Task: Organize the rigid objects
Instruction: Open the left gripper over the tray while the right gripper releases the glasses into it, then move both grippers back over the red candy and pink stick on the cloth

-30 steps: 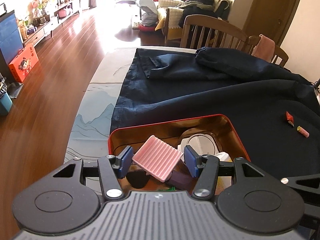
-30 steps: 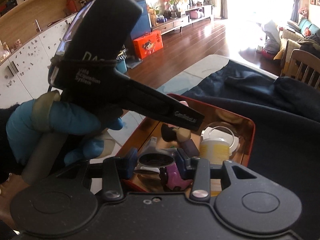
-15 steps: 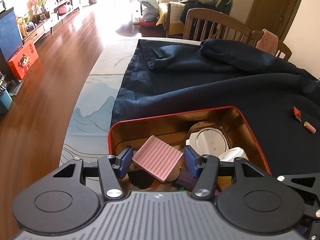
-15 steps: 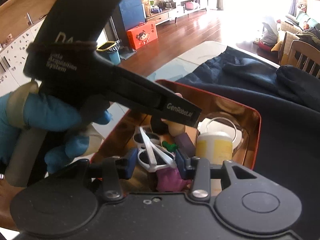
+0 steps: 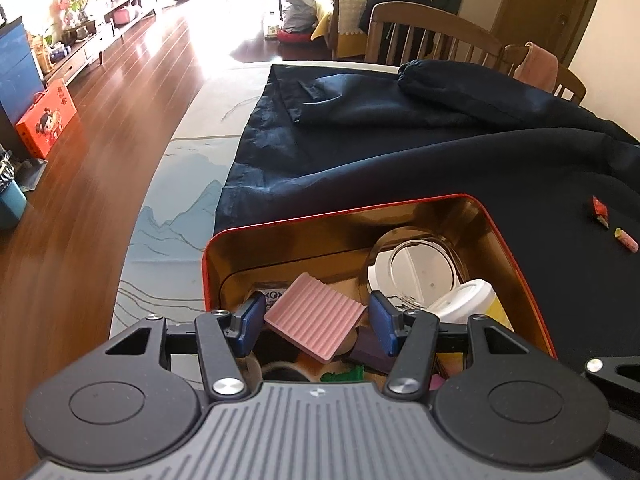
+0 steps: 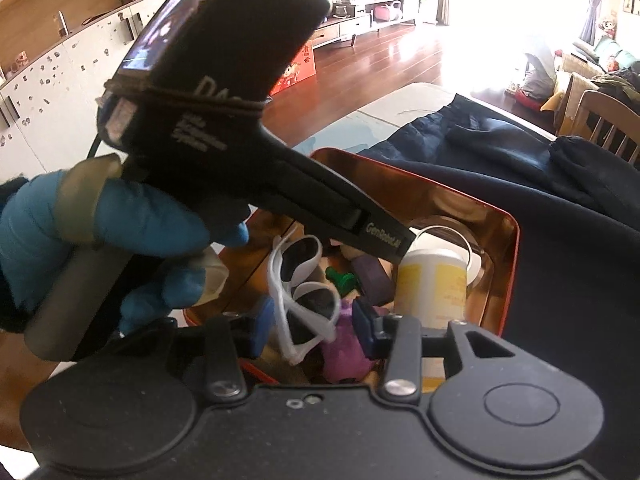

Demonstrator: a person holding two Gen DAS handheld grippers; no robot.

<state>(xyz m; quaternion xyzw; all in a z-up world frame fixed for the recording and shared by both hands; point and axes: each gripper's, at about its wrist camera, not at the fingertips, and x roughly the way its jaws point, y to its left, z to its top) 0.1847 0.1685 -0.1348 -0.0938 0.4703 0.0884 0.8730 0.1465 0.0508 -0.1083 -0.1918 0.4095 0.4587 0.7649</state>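
Two tools work over one crowded red tin [image 5: 516, 256]: left tool [image 5: 316, 320] clamps the pink ribbed block [image 5: 314, 322], right tool [image 6: 314, 326] pinches white sunglasses [image 6: 300, 300]. Colliding tools could knock either item loose.

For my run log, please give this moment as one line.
left tongs: shut on pink tile | right tongs: shut on white sunglasses | both above red tin

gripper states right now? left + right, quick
Left gripper: shut on the pink ridged tile, over the red tin.
Right gripper: shut on the white sunglasses, over the same tin.
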